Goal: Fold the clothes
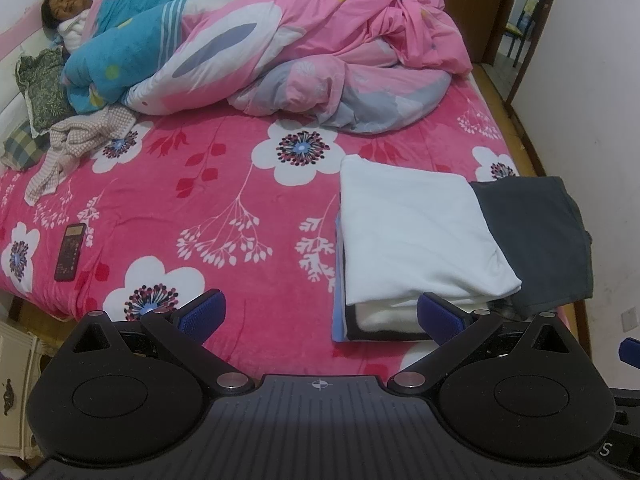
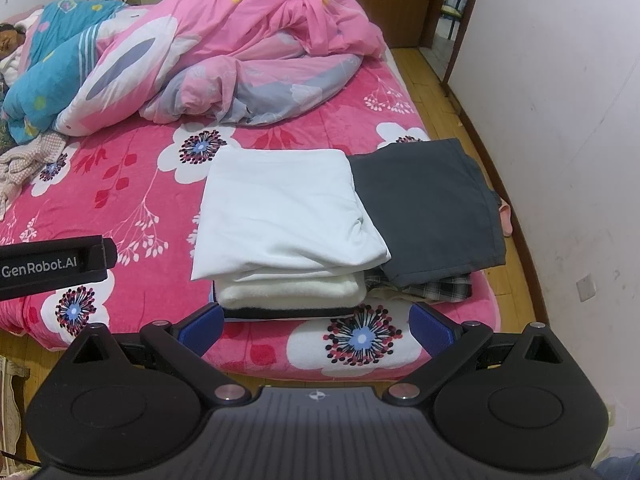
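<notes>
A folded white garment (image 1: 416, 236) (image 2: 284, 212) tops a stack of folded clothes near the bed's front right corner. Beside it lies a folded dark grey garment (image 1: 536, 240) (image 2: 428, 208) over a plaid piece (image 2: 436, 290). My left gripper (image 1: 318, 314) hovers open at the bed's front edge, left of the stack, with nothing between its blue pads. My right gripper (image 2: 316, 324) is open too, just in front of the stack, holding nothing. A crumpled checked garment (image 1: 76, 140) (image 2: 24, 160) lies unfolded at the far left of the bed.
A person (image 1: 66, 4) lies under a blue and pink quilt (image 1: 300, 44) across the back of the pink flowered bed (image 1: 208, 208). A dark remote (image 1: 71, 246) rests at the left. A white wall (image 2: 560, 120) and wooden floor (image 2: 516, 320) flank the bed's right side.
</notes>
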